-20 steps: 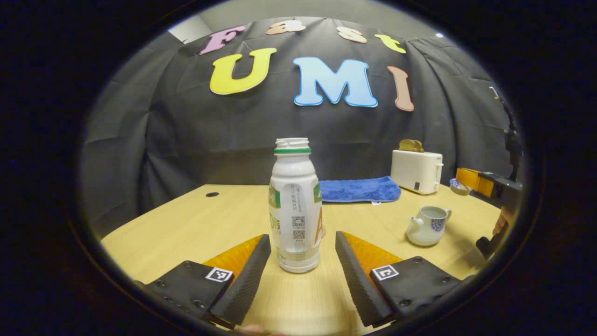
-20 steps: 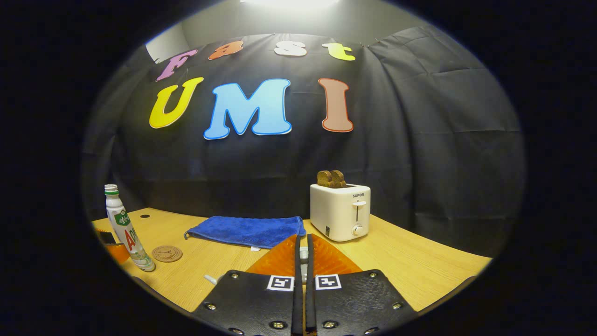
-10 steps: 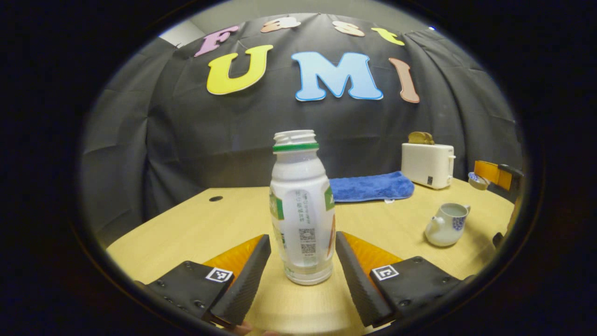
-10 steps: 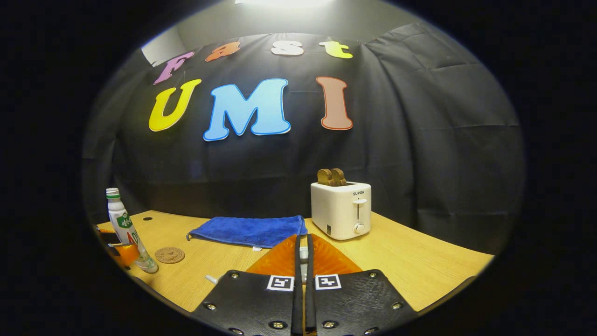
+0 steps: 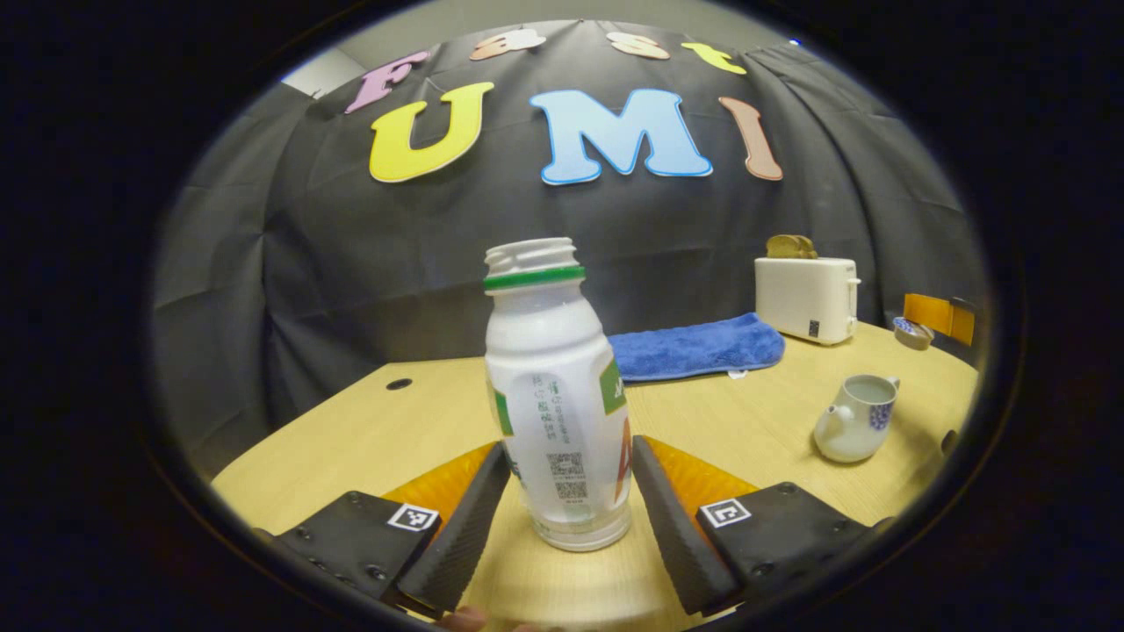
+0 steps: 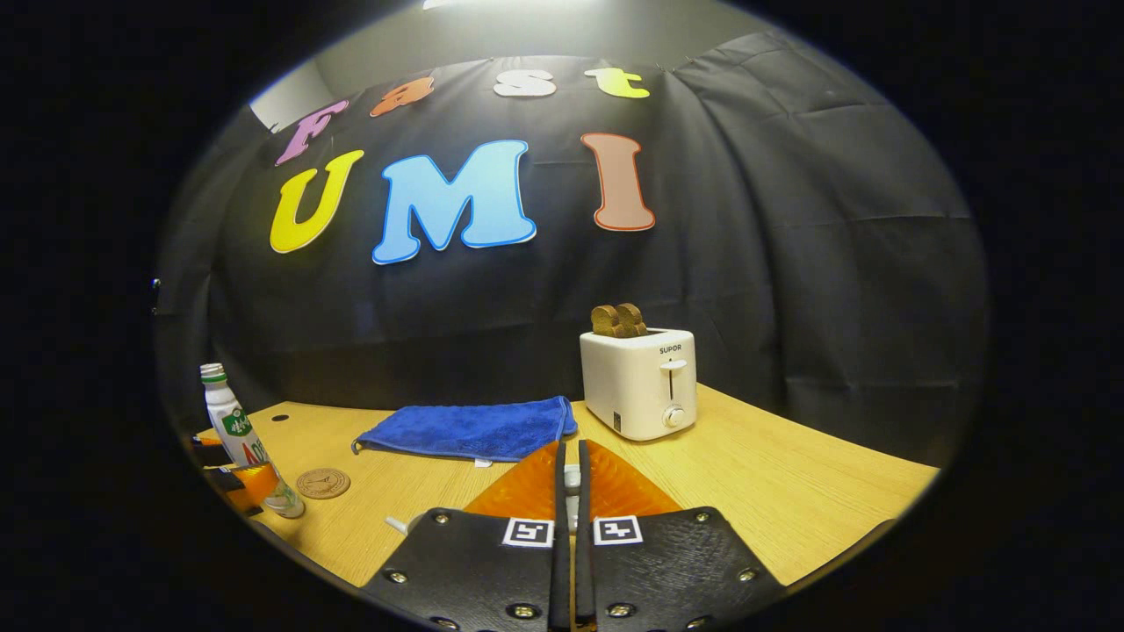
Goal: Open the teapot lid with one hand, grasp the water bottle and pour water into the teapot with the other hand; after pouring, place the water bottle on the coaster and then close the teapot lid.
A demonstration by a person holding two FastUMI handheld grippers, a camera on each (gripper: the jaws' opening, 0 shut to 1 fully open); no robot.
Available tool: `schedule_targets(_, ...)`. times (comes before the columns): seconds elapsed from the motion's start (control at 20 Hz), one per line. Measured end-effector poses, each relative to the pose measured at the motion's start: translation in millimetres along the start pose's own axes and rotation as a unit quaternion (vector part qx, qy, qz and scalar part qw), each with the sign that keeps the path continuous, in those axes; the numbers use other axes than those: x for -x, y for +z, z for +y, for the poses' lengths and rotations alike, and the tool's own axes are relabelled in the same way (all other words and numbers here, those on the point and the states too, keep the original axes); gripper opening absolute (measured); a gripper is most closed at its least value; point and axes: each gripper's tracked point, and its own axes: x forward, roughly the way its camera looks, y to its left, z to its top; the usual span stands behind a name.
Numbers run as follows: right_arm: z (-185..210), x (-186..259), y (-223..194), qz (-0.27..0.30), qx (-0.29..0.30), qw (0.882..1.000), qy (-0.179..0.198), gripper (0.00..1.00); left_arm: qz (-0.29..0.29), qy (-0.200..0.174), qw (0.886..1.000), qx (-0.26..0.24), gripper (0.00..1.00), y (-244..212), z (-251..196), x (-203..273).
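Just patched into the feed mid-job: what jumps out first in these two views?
The uncapped water bottle stands upright between the left tool's open fingers, close in the left gripper view. To its right on the table sits the teapot, lid off. In the right gripper view, the right tool is pinched on a small white piece, with the toaster and blue towel behind it.

On the table rn: 1 water bottle, 1 teapot, 1 coaster, 1 blue towel, 1 toaster w/ 2 toast slices.
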Motion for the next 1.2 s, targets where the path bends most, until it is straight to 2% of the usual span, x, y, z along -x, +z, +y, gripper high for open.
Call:
schedule_targets(0.2, -4, 1, 2, -0.002, -0.004, 1.000, -0.004, 0.02, 0.005, -0.001, 1.000, -0.020, 0.99, 1, -1, -8)
schedule_targets(0.55, -14, 1, 6, -0.004, -0.016, 1.000, -0.020, 0.02, 0.001, 0.005, 0.999, -0.040, 0.91, 5, -6, -9)
schedule_targets(0.75, -22, 1, 8, -0.008, -0.015, 0.999, -0.033, 0.02, -0.003, 0.009, 0.996, -0.085, 0.87, 6, -16, -7)
schedule_targets(0.95, -30, 0, 9, -0.010, -0.024, 0.999, -0.043, 0.02, -0.006, 0.019, 0.985, -0.172, 0.83, 11, -28, -5)
schedule_targets(1.2, -41, 0, 11, -0.013, -0.036, 0.998, -0.056, 0.02, -0.005, 0.039, 0.960, -0.278, 0.82, 21, -33, -8)
